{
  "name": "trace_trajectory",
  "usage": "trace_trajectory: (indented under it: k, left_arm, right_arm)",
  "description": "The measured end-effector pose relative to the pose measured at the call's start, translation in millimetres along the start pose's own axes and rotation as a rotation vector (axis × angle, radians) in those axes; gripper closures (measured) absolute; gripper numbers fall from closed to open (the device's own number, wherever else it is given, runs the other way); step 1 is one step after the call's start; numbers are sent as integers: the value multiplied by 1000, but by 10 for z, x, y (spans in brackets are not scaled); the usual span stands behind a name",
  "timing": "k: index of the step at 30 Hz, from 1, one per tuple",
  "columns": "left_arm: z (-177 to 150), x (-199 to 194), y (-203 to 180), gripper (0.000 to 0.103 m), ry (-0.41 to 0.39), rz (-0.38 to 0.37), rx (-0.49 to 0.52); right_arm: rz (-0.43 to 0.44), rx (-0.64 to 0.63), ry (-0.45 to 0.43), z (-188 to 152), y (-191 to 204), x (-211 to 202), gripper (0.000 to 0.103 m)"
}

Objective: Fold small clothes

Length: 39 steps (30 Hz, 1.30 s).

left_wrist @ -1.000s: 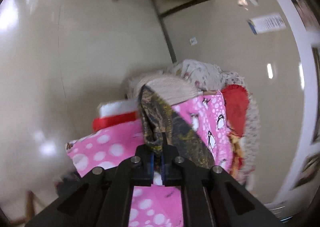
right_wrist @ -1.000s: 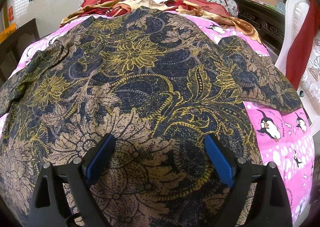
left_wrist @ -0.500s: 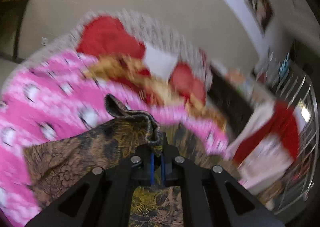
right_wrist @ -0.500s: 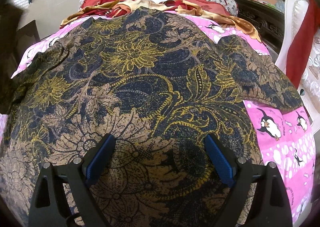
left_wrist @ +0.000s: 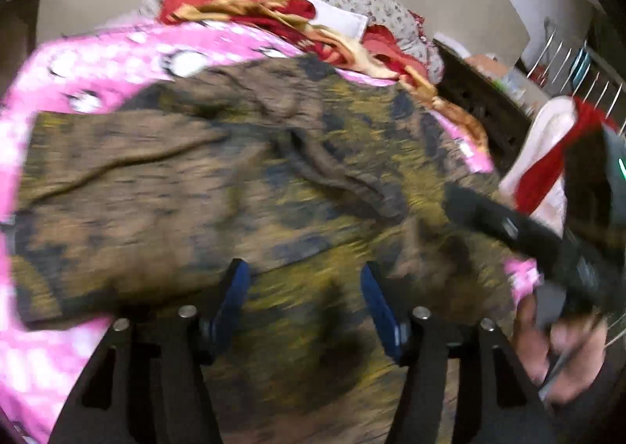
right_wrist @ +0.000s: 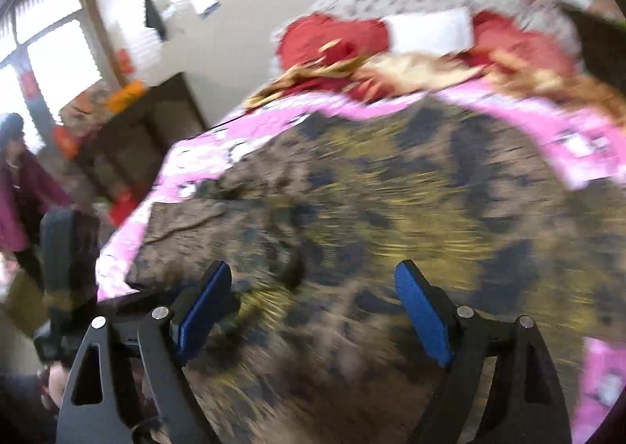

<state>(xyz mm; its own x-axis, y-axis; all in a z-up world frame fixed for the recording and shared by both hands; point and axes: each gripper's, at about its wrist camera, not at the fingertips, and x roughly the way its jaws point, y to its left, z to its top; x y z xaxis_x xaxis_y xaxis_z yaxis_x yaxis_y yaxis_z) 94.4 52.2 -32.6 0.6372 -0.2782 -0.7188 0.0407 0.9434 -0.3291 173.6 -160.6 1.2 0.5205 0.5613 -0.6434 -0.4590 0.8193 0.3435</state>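
A brown, navy and yellow floral garment [left_wrist: 242, 186] lies spread on the pink penguin bedcover [left_wrist: 117, 53], with one side flap folded over onto it. My left gripper [left_wrist: 305, 303] is open and empty just above the garment's near part. My right gripper [right_wrist: 313, 311] is open and empty above the same garment [right_wrist: 411, 178], which fills that view. The right gripper body [left_wrist: 547, 244] shows at the right of the left wrist view. Both views are blurred by motion.
Red, gold and white bedding with pillows [left_wrist: 297, 9] is heaped at the head of the bed. A dark wooden headboard [left_wrist: 481, 103] and a white chair with red cloth [left_wrist: 555, 154] stand at the right. A person [right_wrist: 19, 201] and dark furniture [right_wrist: 148, 123] are at the left.
My left gripper has carried the garment's edge across, let it go and opened. The flap now lies folded on the garment. My right gripper has swung left while staying open.
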Motion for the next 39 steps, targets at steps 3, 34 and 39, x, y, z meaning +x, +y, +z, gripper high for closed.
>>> trace_trajectory:
  k: [3,34,39]
  left_arm:
    - [-206,-64,285,36,-29,-14,-67]
    - [-200,-67,292,26,-57,32,-92]
    - [-204,-93,291,26,-70,40,-89]
  right_arm:
    - [82,-29,68,59,33,423,31]
    - [-36,-95,160,289,100,1085,99]
    - [-52,61,50,418,-321,657,99]
